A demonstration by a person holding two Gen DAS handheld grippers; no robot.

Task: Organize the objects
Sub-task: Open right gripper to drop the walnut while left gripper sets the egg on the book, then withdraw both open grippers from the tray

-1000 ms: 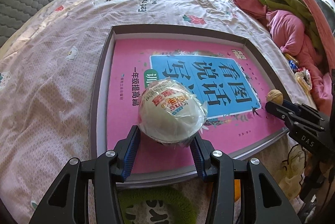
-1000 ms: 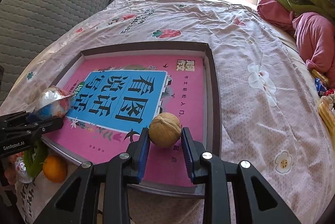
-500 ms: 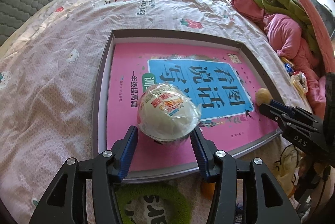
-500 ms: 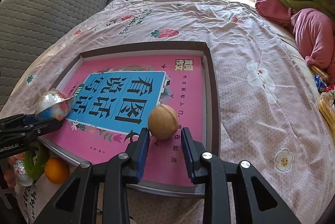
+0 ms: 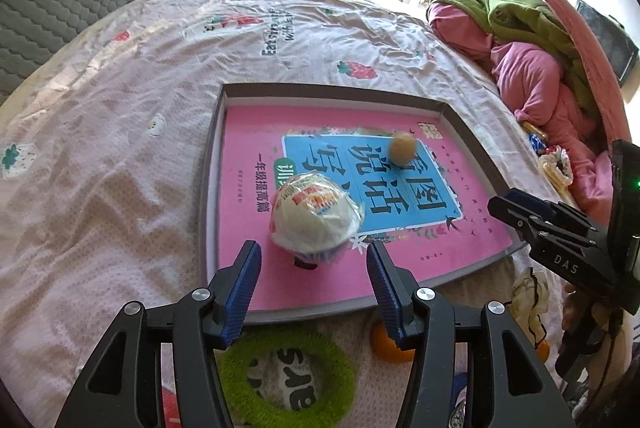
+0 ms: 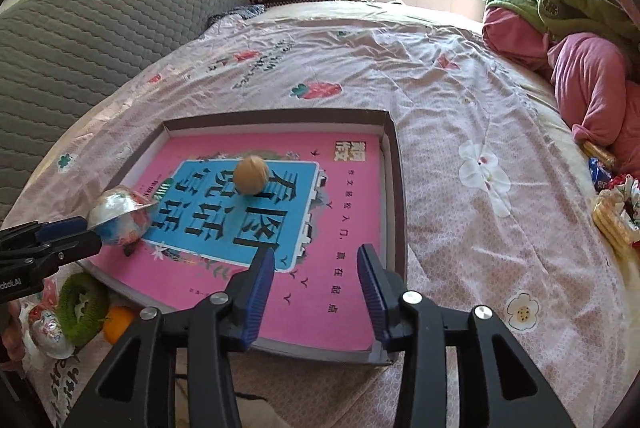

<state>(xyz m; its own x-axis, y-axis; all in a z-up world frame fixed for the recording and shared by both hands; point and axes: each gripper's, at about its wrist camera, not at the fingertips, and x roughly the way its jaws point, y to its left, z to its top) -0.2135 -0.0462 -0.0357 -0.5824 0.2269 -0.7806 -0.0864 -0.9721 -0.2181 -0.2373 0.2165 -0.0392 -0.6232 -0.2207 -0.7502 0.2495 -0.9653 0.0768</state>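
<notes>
A shallow grey tray (image 5: 332, 93) (image 6: 394, 164) lies on the bed with a pink and blue book (image 5: 472, 228) (image 6: 348, 228) flat inside. A white wrapped ball-shaped snack (image 5: 316, 218) (image 6: 120, 214) rests on the book's near left part. A tan walnut (image 5: 403, 148) (image 6: 251, 175) sits on the blue panel, blurred. My left gripper (image 5: 314, 264) is open just behind the snack, not touching it. My right gripper (image 6: 316, 268) is open and empty over the book's near right part, and it also shows in the left wrist view (image 5: 532, 216).
A green ring (image 5: 288, 372) (image 6: 82, 302), an orange (image 5: 384, 342) (image 6: 118, 322) and a foil-wrapped item (image 6: 50, 328) lie in front of the tray. Pink and green bedding (image 6: 580, 40) is piled at right, with biscuits (image 6: 612, 220) nearby. A grey headboard (image 6: 100, 28) stands left.
Both grippers opened and pulled back. The snack now rests on the book. The walnut left the right gripper and rolled away across the blue panel.
</notes>
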